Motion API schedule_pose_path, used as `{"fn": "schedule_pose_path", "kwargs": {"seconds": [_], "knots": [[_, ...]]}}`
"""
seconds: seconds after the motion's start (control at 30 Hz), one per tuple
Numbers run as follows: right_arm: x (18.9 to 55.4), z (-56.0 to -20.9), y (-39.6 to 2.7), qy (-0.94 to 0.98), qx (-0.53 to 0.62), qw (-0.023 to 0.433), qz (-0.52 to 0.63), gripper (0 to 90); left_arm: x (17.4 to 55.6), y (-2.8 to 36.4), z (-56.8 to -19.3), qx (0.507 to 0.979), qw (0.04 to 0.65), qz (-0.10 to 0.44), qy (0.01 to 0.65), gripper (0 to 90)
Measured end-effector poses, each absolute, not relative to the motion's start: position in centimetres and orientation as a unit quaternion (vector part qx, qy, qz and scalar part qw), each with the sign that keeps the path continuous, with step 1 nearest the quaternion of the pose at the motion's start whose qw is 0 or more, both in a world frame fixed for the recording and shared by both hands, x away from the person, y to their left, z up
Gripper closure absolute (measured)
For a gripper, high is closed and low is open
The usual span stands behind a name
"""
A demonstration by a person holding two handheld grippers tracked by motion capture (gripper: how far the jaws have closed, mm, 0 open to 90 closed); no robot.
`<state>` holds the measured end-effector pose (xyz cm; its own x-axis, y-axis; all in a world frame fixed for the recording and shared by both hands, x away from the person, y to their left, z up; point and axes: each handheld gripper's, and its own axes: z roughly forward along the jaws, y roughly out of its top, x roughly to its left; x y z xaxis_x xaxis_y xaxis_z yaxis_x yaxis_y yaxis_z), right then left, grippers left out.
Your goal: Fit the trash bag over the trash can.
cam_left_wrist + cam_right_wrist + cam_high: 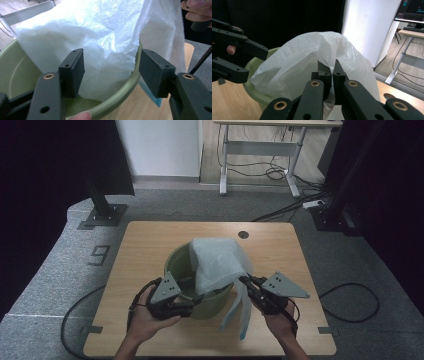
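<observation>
White plastic bag draped over a green bin on the wooden table, grey carpet all around and a desk leg beyond. From above, both forearms came up from the near edge, the left gripper at the bin's near rim and the right gripper at the bag's right side. Left gripper view: jaws stood apart either side of the bag and rim, not pressing. Right gripper view: jaws pinched tight on the film.
</observation>
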<state>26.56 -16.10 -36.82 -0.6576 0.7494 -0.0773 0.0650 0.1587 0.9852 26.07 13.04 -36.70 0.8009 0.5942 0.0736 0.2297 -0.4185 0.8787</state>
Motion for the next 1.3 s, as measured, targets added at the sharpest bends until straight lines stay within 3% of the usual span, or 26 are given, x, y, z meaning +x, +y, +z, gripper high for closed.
{"fn": "schedule_pose_path", "kwargs": {"seconds": [0.23,0.5,0.6,0.77,1.0,1.3], "knots": [[26.8,-37.2,-16.0,0.703,0.292,0.288,0.581,87.2,26.5,12.5,-36.9,0.820,0.471,0.196,0.260,51.7],[26.7,-37.3,-16.2,0.702,0.292,0.287,0.583,82.7,27.5,13.1,-36.6,0.811,0.492,0.152,0.276,80.1],[26.6,-37.4,-16.3,0.698,0.300,0.292,0.581,69.9,27.9,13.4,-36.6,0.807,0.496,0.141,0.288,88.1],[25.1,-38.3,-16.5,0.696,0.311,0.306,0.570,44.9,28.3,14.3,-36.4,0.796,0.496,0.154,0.311,89.8],[23.3,-40.5,-17.1,0.701,0.335,0.292,0.558,37.6,28.6,14.8,-36.2,0.790,0.497,0.156,0.322,89.9],[22.3,-44.0,-17.6,0.700,0.367,0.247,0.561,36.0,28.7,15.3,-36.1,0.784,0.501,0.161,0.329,89.9]]}}
